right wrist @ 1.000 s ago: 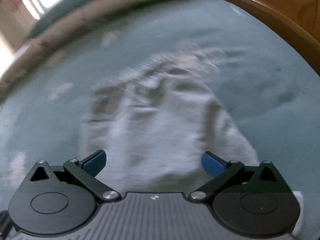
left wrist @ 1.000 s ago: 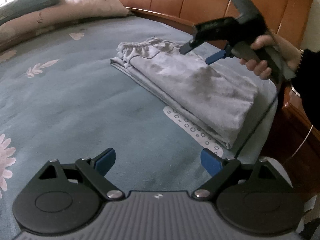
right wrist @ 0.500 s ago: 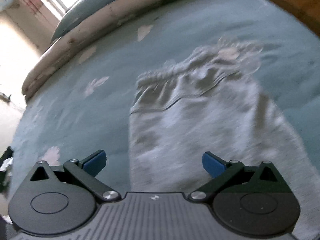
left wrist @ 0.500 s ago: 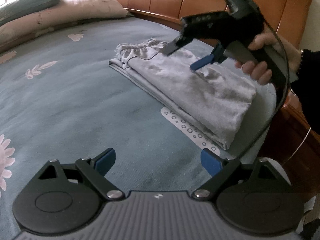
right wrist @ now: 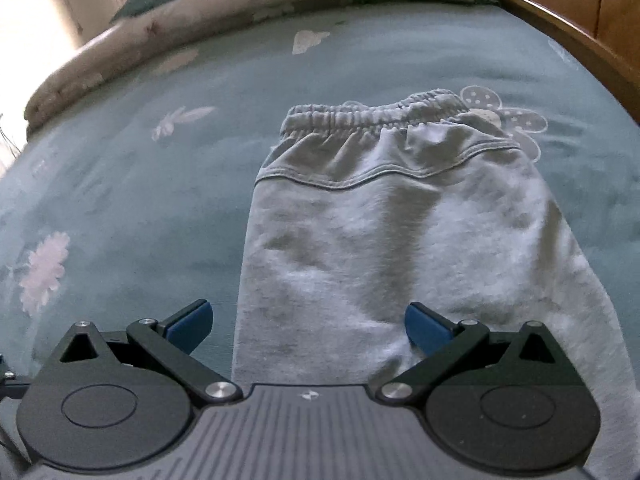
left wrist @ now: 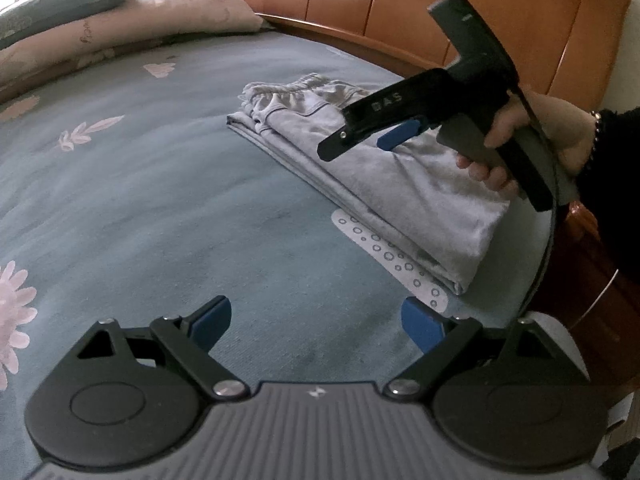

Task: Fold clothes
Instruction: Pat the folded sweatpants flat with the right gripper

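A pair of soft gray pants [right wrist: 384, 240] lies flat on the bed [left wrist: 160, 208]. They are folded into a long, neat shape with several layers stacked on top of each other. The stretchy waistband [right wrist: 372, 114] is bunched and crinkly, and it points toward the pillows. Just below it a curved seam runs across the cloth. The fabric looks fuzzy and has a few small bumps and wrinkles. The other end is a thick, rounded fold [left wrist: 480, 248] near the edge of the bed. The pants rest on the blue-green sheet, partly covering a white spotted flower print. Nothing is touching the pants.
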Demonstrator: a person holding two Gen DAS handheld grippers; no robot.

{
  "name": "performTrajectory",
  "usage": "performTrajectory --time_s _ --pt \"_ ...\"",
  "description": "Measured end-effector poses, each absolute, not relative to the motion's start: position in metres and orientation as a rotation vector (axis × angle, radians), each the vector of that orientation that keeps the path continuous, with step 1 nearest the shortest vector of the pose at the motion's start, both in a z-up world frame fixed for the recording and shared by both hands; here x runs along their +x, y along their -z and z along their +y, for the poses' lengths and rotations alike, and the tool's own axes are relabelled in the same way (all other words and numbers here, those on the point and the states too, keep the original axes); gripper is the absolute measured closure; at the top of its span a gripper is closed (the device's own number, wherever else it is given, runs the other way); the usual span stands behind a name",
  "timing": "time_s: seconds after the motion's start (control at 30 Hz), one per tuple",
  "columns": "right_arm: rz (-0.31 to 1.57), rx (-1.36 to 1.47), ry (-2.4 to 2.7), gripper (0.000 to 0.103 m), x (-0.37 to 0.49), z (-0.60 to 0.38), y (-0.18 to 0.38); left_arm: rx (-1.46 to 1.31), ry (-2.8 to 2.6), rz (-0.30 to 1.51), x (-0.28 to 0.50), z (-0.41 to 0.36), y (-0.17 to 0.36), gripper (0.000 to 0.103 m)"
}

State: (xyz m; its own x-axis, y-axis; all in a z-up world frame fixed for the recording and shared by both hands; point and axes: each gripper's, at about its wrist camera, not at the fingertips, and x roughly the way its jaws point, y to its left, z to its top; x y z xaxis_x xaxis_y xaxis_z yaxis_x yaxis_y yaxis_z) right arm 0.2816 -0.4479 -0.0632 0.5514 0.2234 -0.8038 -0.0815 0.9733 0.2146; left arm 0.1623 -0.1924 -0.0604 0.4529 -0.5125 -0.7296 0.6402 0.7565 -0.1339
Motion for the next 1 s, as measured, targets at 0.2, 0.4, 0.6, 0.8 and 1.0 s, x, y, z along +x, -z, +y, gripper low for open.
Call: performTrajectory --time_s 0.2,0.4,0.6,0.8,1.0 --pt "0.958 0.169 -0.160 0.000 0.275 -0.450 0.057 0.189 0.708 0.825 0.158 -0.193 0.053 0.011" --pt "0.919 0.214 -0.181 0.000 0.264 -0.449 0.042 0.203 0.701 0.809 0.155 -0.191 0.045 0.011" --pt "0.916 0.201 -0.217 0.000 0.266 -0.436 0.042 0.211 0.697 0.805 0.152 -0.190 0.043 0.011" --pt "0.937 0.225 -0.210 0.000 0.272 -0.435 0.057 0.208 0.684 0.798 0.151 -0.187 0.041 0.011" --pt "0.882 0.310 -0.224 0.000 0.246 -0.450 0.024 0.196 0.670 0.760 0.145 -0.177 0.031 0.011"
